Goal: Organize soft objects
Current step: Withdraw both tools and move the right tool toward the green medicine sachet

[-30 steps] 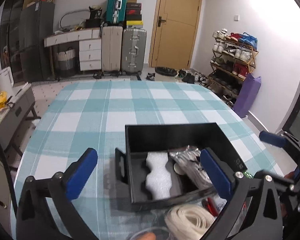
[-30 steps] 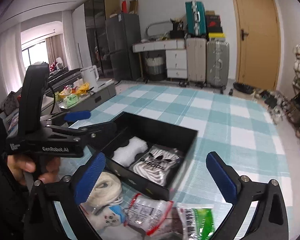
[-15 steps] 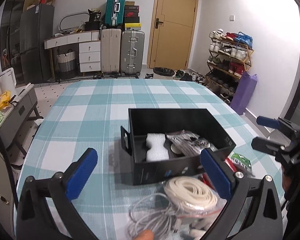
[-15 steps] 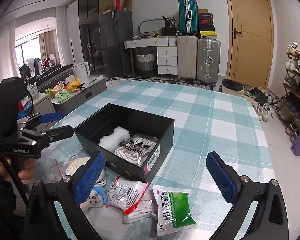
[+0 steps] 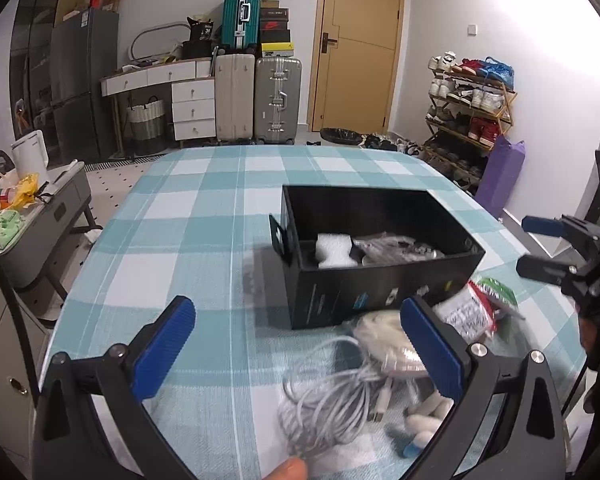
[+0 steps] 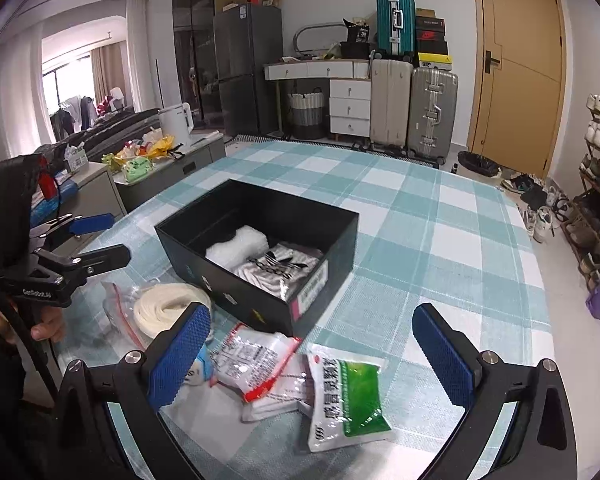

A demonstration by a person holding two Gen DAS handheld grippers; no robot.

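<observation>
On the checked tablecloth (image 6: 440,216), both the left gripper (image 5: 296,348) and right gripper (image 6: 312,352) hung wide and empty between picks (foam and socks already boxed), the green sachet (image 6: 350,396) beside the black box (image 6: 260,292) seemingly next, needing a low pinch.

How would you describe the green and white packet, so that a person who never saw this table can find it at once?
Start at the black box on the checked tablecloth. Several soft packs lie on the cloth in front of its near corner. The green and white packet is the nearest one, partly over the red-edged clear bag, and it alone has a large green panel.
</observation>
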